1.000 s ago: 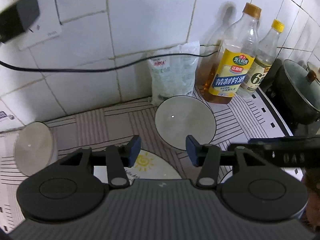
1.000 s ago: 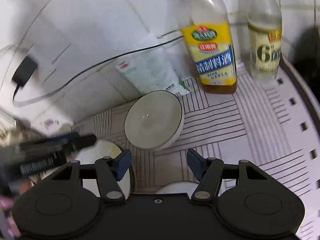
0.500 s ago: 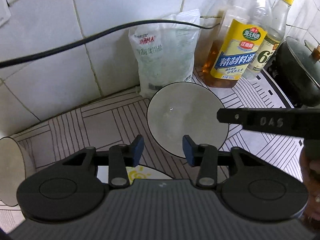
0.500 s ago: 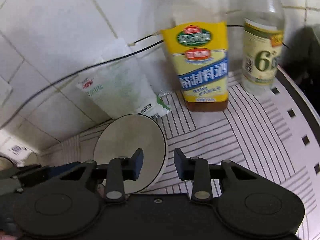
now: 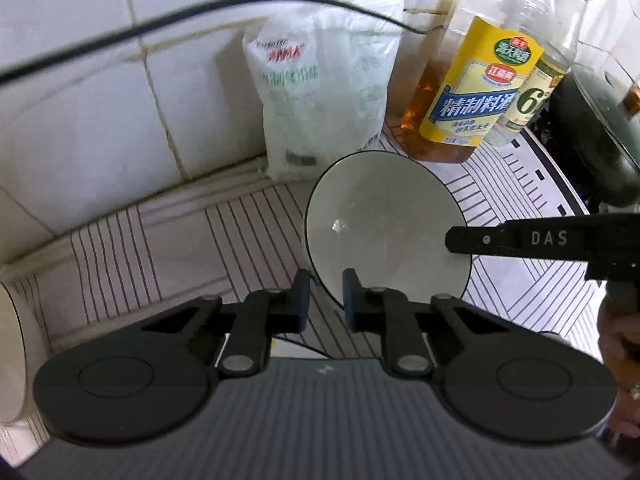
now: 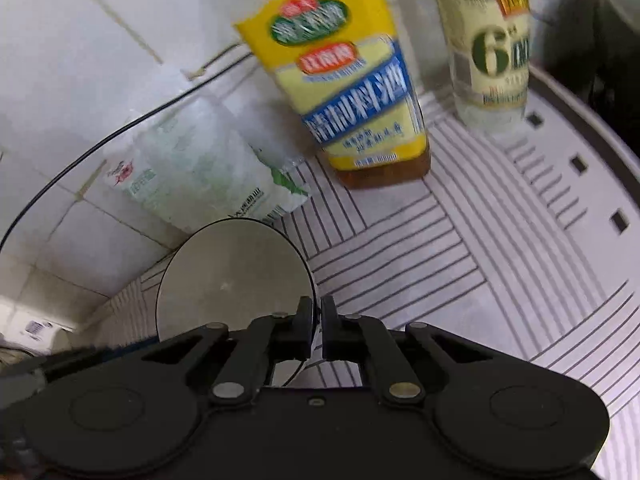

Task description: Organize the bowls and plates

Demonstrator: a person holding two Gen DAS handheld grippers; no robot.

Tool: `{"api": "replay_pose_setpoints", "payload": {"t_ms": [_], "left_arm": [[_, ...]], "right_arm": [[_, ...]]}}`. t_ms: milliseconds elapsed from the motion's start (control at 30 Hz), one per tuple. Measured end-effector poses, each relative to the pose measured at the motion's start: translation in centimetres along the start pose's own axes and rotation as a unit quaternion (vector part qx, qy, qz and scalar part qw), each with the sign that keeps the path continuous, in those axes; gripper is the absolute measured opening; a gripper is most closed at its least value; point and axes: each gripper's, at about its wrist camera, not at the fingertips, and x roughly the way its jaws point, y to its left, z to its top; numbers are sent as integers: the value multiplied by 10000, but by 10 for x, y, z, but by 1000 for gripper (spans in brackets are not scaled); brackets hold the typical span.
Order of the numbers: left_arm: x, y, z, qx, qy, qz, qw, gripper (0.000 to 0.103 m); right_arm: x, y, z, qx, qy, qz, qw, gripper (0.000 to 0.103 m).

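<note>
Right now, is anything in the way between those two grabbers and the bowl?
Nothing visible. The left gripper and the right gripper each have their jaws clamped on the rim of the bowl, at separate spots.

Two close, downward wrist views sharing one bowl.

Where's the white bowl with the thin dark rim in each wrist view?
Left wrist: white bowl with the thin dark rim, centre-right, just beyond the fingers.
Right wrist: same bowl, lower centre-left, its right rim between the fingers.
Shared landmark: yellow-labelled bottle of amber liquid, behind the bowl.
</note>
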Motion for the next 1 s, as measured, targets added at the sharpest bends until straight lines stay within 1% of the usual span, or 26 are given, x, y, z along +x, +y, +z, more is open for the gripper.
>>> {"api": "replay_pose_setpoints", "payload": {"t_ms": [67,133,267,367,500,667,767,867,933,1000], "left_arm": [[-1,-2,-1,23,-40,32,10000,16],[-2,-4,1,-21,-4,63,10000,15],[-13,-8,3,-154,24,23,9999,15],[-29,-18,0,-148,-33,50,9999,15],[-48,-32,-5,-170,132,270,9994,15],[-76,-46,-13,-269,90,325,9991,15],[-92,-54,-18,-338,15,292,9990,15],[-104,-58,-26,-555,-6,184,9983,15],[-109,-63,-32,-677,13,147,9976,15],[-112,-70,-40,-754,8,190,9970,15]], "right_arm": [[2,-2,0,60,32,43,10000,5],[3,-1,1,-16,66,66,10000,7],[-6,-6,0,74,156,176,9997,7],[-23,-9,-1,95,140,336,9993,8],[-50,-7,-2,-83,91,596,9981,9],[-86,-2,-10,-404,-95,780,9961,10],[-105,-5,-14,-489,-128,896,9947,12],[-124,-9,-16,-570,-112,1061,9927,12],[-132,-9,-17,-761,-113,1089,9911,13],[-140,-8,-21,-999,-160,1102,9888,13]]}}
